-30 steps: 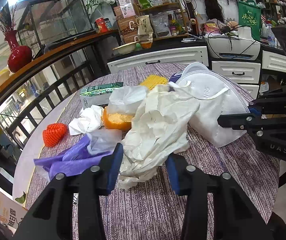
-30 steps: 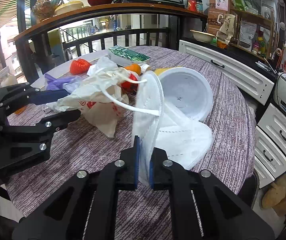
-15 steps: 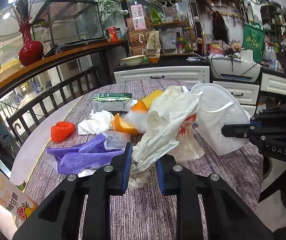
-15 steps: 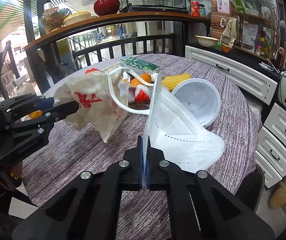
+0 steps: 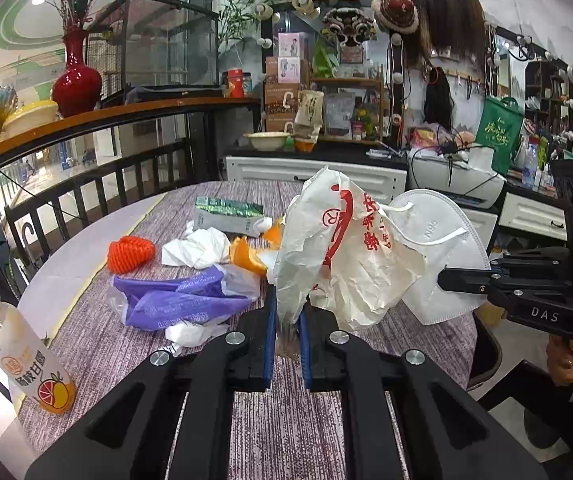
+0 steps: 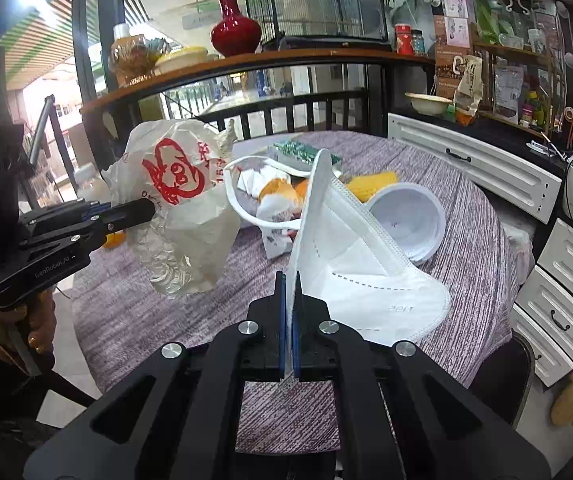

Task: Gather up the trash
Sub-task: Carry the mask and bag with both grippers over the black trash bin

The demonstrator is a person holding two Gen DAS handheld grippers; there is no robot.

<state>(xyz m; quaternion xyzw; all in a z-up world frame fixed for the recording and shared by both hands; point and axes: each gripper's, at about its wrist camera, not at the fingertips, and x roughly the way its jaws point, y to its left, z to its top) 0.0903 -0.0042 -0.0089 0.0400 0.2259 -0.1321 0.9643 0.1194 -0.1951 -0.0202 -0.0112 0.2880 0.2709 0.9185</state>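
1. Holding the plastic bag up off the worktop with my left gripper, clamped on its crumpled lower edge.
2. My right gripper is pinched shut on the face mask, also lifted.
3. Mask hangs just right of the bag, touching or nearly, long side upright. I can't see the bag's opening, so I'd guess that needs finding first.
4. Peels, tissue and wrappers remain on the worktop.
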